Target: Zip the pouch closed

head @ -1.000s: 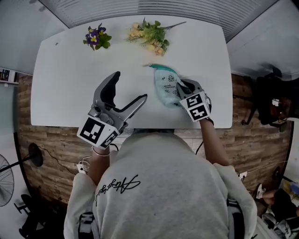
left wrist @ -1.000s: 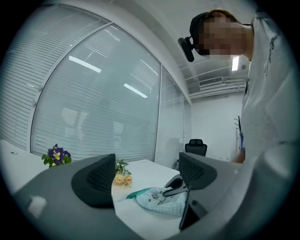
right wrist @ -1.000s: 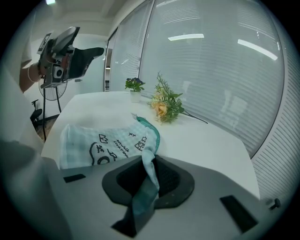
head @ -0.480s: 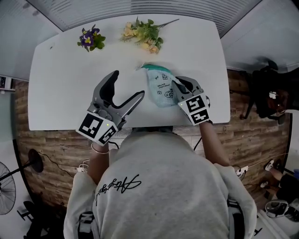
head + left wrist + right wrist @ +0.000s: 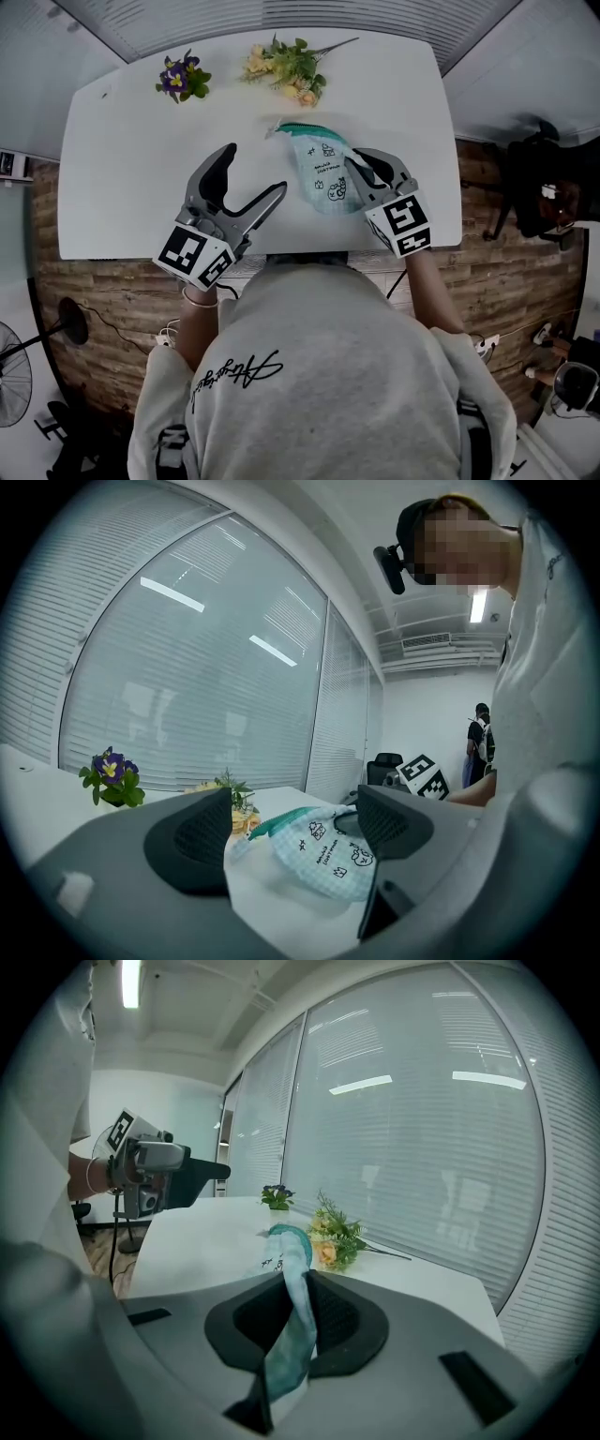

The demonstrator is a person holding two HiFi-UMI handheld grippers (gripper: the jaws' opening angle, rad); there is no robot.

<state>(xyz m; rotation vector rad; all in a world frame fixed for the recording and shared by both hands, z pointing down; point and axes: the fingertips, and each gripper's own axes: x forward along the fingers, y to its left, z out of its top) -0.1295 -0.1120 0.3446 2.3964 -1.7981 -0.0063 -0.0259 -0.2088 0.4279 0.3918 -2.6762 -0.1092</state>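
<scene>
A pale mint pouch [image 5: 322, 167] with small dark drawings and a teal zipper [image 5: 298, 128] along its far edge hangs tilted over the white table [image 5: 131, 178]. My right gripper [image 5: 359, 174] is shut on the pouch's near right edge. In the right gripper view the fabric [image 5: 292, 1269] is pinched between the two pads [image 5: 342, 1321]. To the left of the pouch my left gripper [image 5: 255, 173] stands wide open and touches nothing. In the left gripper view the pouch [image 5: 328, 855] lies ahead, beyond the parted fingertips [image 5: 192, 841].
A small bunch of purple flowers [image 5: 178, 77] and a yellow-and-green bouquet [image 5: 291, 66] lie at the table's far edge. The table's front edge runs just below both grippers. Window blinds stand behind the table. A person [image 5: 480, 742] stands far off in the room.
My right gripper has risen with the pouch, so the pouch now hangs more upright and its zipper end shows at the far left. The left gripper has stayed in place.
</scene>
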